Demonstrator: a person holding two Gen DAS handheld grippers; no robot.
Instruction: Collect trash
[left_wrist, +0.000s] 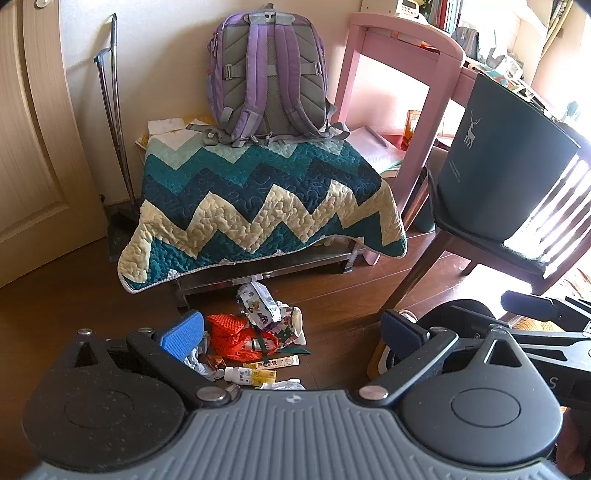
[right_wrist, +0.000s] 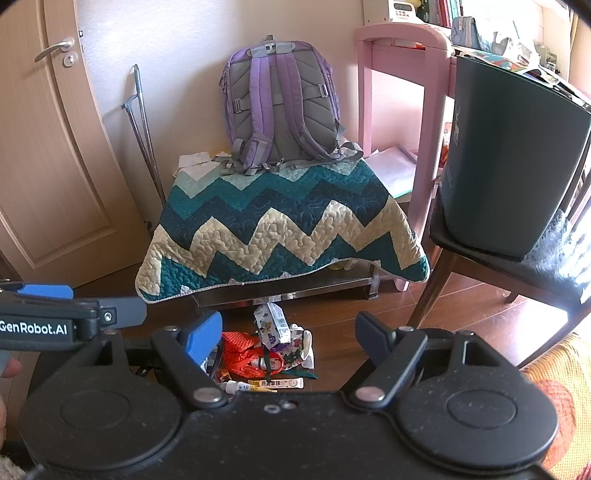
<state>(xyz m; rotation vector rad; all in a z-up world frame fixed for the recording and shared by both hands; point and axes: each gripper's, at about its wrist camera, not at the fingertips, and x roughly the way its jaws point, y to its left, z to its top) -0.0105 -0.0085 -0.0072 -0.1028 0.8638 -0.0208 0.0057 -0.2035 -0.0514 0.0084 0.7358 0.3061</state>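
A pile of trash (left_wrist: 258, 332) lies on the wooden floor in front of a quilt-covered bench: an orange net bag (left_wrist: 232, 332), a printed carton (left_wrist: 258, 302), a small white bottle (left_wrist: 240, 374), a flat sachet (left_wrist: 277, 362) and crumpled wrappers. The pile also shows in the right wrist view (right_wrist: 269, 343). My left gripper (left_wrist: 291, 332) is open and empty, held above the pile. My right gripper (right_wrist: 291, 332) is open and empty, also above the pile. A dark green bin (left_wrist: 498, 158) with a deer logo stands on a chair at the right and shows in the right wrist view (right_wrist: 509, 166).
A zigzag quilt (left_wrist: 258, 199) covers the low bench, with a purple backpack (left_wrist: 267, 77) on top. A pink desk (left_wrist: 406, 74) stands behind the dark wooden chair (left_wrist: 517, 254). A door (right_wrist: 48, 147) is at the left. A metal-handled dustpan (left_wrist: 118, 155) leans against the wall.
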